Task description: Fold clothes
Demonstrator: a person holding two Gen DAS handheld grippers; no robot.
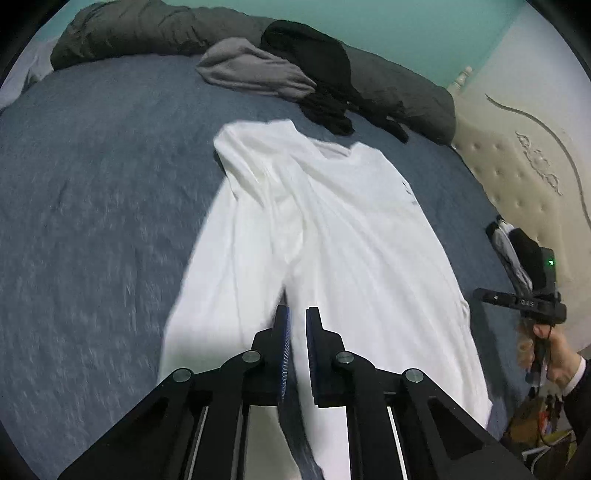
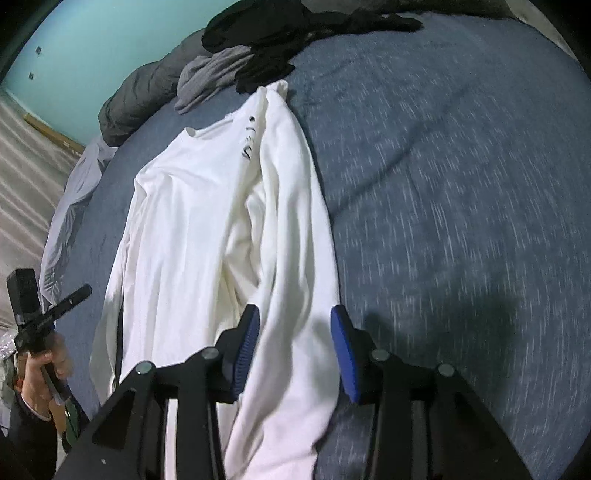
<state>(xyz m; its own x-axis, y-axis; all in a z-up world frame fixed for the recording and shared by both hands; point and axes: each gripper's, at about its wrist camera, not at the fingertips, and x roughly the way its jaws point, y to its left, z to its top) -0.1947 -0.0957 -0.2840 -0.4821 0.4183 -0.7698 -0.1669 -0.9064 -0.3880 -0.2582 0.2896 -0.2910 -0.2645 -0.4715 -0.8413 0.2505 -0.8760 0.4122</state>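
A white long-sleeved shirt [image 1: 351, 221] lies lengthwise on the blue-grey bed [image 1: 92, 184], collar at the far end. My left gripper [image 1: 297, 314] is over its near part, jaws almost together with a fold of the white cloth in the narrow gap. In the right wrist view the same shirt [image 2: 192, 221] shows a small dark print near the chest. My right gripper [image 2: 295, 317] stands open over the shirt's right edge. Cloth lies between the blue pads [image 2: 341, 354], and they do not squeeze it. A hand [image 1: 554, 354] carries the right gripper at the bed's edge.
A grey garment [image 1: 251, 70] and a black garment [image 1: 314, 62] lie at the far end against a rolled dark grey duvet [image 1: 147, 29]. A cream padded headboard [image 1: 517, 166] borders the right. Bare sheet [image 2: 461, 184] stretches beside the shirt. Floor [image 2: 22, 177] shows past the bed.
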